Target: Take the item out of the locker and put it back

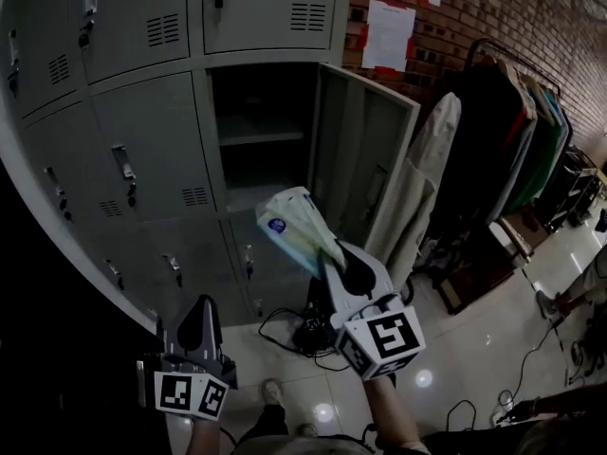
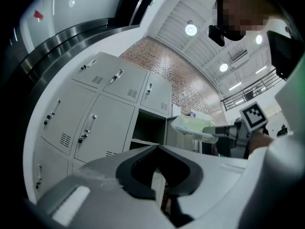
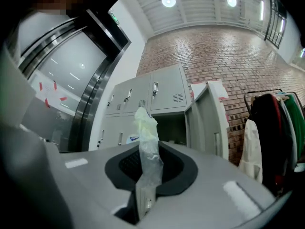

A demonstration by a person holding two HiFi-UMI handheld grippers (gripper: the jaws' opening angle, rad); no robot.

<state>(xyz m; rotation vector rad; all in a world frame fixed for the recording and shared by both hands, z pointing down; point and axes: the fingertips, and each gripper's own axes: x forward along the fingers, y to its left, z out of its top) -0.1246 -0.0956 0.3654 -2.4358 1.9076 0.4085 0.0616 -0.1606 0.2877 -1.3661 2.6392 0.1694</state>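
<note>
step: plastic bag (image 1: pixel 292 224) is out, put-back next I reckon | right gripper (image 1: pixel 330 257) clamped on it, in front of open locker (image 1: pixel 256 93) | left gripper (image 1: pixel 201 333) jaws together, empty | next: ease it past door (image 1: pixel 365 159) onto shelf (image 1: pixel 261 133)

Lockers (image 1: pixel 152 150): plain light grey with dark slotted vents; the open one is dark inside.
Bag (image 1: pixel 296 227): clear plastic over pale green and white, with a round blue label.
Left gripper (image 1: pixel 203 303): pale grey shell, black inner lining.
Right gripper (image 1: pixel 334 259): pale grey shell, black inner lining.
Cubes (image 1: pixel 384 339): white faces with black square marker patterns.
Wall (image 1: pixel 493 8): red-brown brick with paler mortar lines.
Papers (image 1: pixel 389 34): white, with a red patch beside the top ones.
Coat (image 1: pixel 427 169): cream.
Rack clothes (image 1: pixel 484 140): black, then tan, then green.
Floor (image 1: pixel 474 349): pale glossy tiles with bright light spots.
Cable (image 1: pixel 285 335): black.
</note>
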